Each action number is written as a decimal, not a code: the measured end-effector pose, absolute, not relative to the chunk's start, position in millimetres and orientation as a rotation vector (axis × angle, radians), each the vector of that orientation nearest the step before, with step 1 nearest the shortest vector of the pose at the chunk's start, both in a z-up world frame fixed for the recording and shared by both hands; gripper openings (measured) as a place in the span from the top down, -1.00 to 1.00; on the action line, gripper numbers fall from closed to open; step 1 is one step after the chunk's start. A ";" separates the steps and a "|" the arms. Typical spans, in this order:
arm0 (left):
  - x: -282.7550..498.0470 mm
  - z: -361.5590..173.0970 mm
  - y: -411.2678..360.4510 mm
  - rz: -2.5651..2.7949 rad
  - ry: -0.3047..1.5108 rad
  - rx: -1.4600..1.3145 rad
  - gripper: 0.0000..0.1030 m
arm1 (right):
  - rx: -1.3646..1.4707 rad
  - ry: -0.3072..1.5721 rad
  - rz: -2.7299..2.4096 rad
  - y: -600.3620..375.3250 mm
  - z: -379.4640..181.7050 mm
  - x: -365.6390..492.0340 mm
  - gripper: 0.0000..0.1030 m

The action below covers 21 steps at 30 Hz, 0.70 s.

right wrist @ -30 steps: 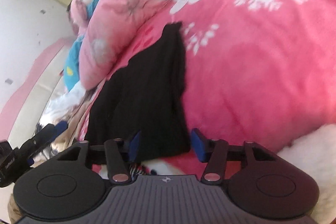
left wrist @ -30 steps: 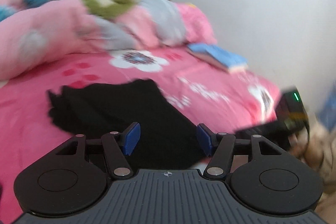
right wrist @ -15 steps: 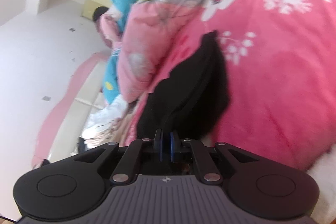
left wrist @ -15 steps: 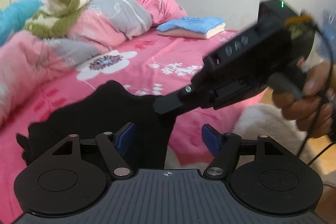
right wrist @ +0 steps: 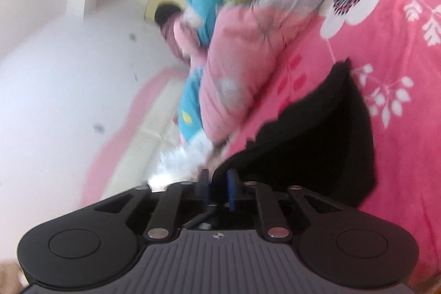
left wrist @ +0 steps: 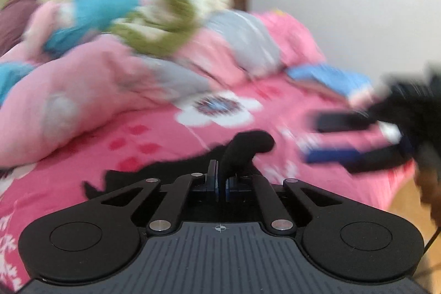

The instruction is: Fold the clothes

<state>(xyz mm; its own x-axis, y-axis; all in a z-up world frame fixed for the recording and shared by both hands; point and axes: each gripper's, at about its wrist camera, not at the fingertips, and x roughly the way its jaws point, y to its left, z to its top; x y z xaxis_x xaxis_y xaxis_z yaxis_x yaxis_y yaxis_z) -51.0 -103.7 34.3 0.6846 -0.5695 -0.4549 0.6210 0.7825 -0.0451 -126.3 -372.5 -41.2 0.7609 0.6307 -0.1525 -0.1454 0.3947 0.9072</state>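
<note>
Both tongs are clenched on 1 black garment (right wrist: 325, 139), so a fold looks to be in hand. It lies on the pink bed (left wrist: 154, 134), low and center in the left view, lower right in the right view. The left tongs (left wrist: 221, 181) pinch a raised hump of cloth; the right tongs (right wrist: 217, 188) grip an edge with fabric between the pads. Next, I judge, both must carry their corners together across the garment, keeping the edge taut.

Black garment (right wrist: 325, 134) on pink, white-flowered bedspread (right wrist: 399, 51).
</note>
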 end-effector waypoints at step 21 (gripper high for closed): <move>-18.2 65.3 -1.5 -0.470 0.380 -0.283 0.95 | 1.083 0.788 0.174 -368.6 -108.9 -103.2 0.16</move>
